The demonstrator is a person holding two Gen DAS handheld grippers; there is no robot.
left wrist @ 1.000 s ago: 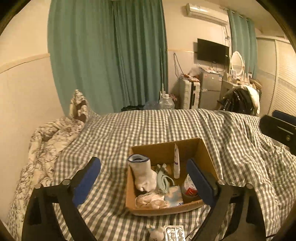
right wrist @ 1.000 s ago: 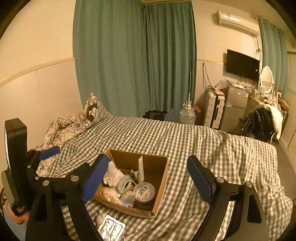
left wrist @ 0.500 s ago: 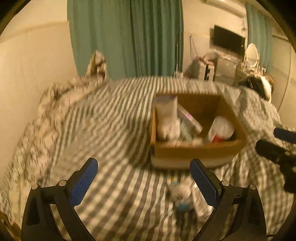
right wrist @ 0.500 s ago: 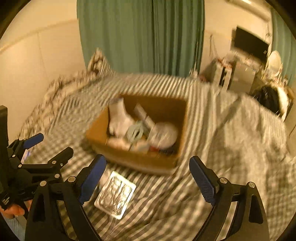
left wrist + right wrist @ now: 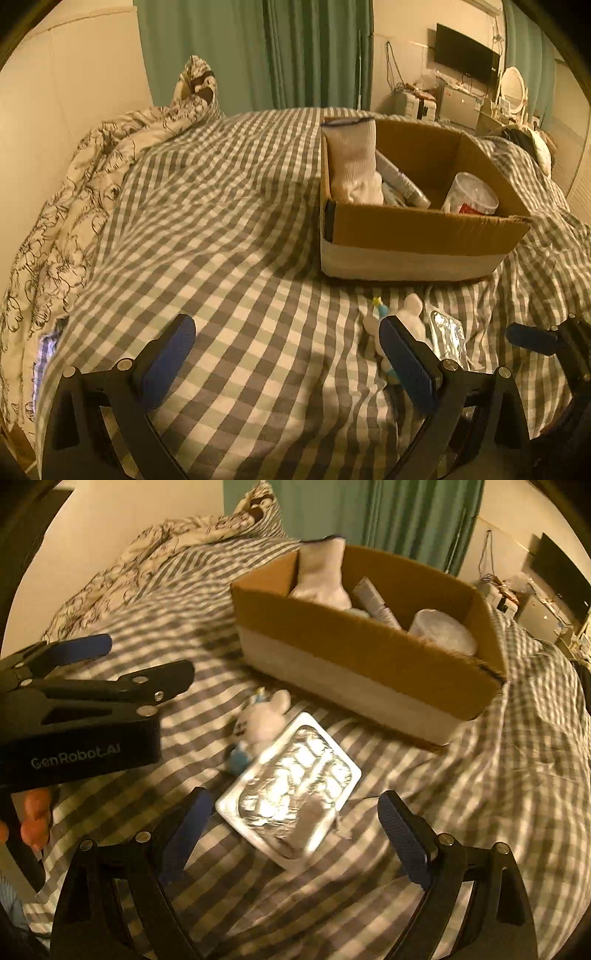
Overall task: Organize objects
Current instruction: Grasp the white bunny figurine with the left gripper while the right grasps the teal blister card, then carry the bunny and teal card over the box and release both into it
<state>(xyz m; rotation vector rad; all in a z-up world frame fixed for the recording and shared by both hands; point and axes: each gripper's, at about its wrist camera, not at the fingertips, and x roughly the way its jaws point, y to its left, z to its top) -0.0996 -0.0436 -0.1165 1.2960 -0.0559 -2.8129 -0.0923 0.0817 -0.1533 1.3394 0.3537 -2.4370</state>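
A cardboard box (image 5: 417,236) (image 5: 354,672) stands on the checked bed cover and holds a white sock (image 5: 352,158), a tube (image 5: 402,181) and a plastic cup (image 5: 471,194). In front of it lie a small white plush toy (image 5: 260,720) (image 5: 410,317) and a silver blister pack (image 5: 290,788) (image 5: 447,332). My right gripper (image 5: 291,830) is open, its fingers straddling the near end of the blister pack. My left gripper (image 5: 286,358) is open and empty over bare cover, the toy just behind its right finger; it also shows in the right wrist view (image 5: 107,664).
A floral duvet and pillow (image 5: 74,206) are bunched along the left by the wall. Green curtains (image 5: 295,51) hang behind the bed. A TV, fridge and cluttered furniture (image 5: 461,96) stand at the far right.
Both grippers have dropped low and close to the bed in front of the box. The right one now sits over the blister pack; the left one is beside the toy.
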